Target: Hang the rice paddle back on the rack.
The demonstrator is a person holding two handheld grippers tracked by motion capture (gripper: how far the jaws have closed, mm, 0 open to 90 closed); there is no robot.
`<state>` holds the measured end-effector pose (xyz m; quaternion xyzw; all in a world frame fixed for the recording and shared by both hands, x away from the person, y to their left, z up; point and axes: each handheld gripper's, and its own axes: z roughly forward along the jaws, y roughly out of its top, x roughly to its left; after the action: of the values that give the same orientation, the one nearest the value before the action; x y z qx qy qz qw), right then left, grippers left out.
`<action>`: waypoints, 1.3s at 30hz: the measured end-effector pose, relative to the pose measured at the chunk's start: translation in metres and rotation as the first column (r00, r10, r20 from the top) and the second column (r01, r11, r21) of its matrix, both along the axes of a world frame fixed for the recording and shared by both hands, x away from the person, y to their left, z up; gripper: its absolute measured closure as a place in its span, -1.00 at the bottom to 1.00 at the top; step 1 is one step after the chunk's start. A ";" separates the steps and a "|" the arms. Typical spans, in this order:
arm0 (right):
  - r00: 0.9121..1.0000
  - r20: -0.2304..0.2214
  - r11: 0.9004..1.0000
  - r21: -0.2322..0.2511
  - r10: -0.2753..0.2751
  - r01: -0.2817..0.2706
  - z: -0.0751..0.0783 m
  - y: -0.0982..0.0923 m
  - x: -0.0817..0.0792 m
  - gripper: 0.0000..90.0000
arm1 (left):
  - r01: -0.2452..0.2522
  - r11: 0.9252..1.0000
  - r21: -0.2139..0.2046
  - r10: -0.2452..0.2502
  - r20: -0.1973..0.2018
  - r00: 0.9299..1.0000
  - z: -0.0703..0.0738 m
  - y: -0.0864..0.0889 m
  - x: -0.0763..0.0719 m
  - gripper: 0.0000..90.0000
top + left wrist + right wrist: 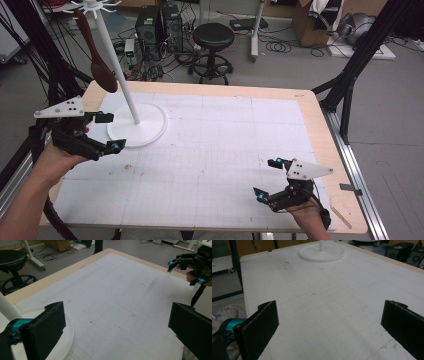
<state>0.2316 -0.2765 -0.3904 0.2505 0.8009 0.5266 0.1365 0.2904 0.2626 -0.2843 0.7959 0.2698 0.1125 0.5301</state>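
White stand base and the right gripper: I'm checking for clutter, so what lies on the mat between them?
Nothing: between the stand base and the right gripper the right gripper view shows bare gridded mat with faint smudges.

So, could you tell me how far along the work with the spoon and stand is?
The brown spoon already hangs from the white stand. Nothing is in hand: the left gripper beside the stand's base and the right gripper near the table edge are both open. Nothing visibly remains.

White stand (136, 125) blocks far left, hanging spoon (98, 60) above — table (225, 150) middle open
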 end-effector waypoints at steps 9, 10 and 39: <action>1.000 0.013 1.000 0.017 -0.012 0.012 0.002 -0.001 0.001 -1.00 | 0.016 1.000 0.014 -0.016 -0.010 1.000 -0.013 -0.001 -0.004 -0.96; 1.000 0.013 1.000 0.016 -0.011 0.011 0.002 -0.001 0.001 -1.00 | 0.018 1.000 0.015 -0.018 -0.008 1.000 -0.014 -0.001 -0.005 -0.96; 0.999 0.032 0.999 0.034 -0.014 0.013 0.004 0.004 0.002 -1.00 | 0.041 0.999 -0.031 -0.041 0.003 0.999 -0.068 0.002 -0.026 -0.96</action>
<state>0.2336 -0.2721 -0.3860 0.2497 0.7877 0.5432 0.1487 0.2648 0.2645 -0.3518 0.7930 0.2544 0.0982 0.5449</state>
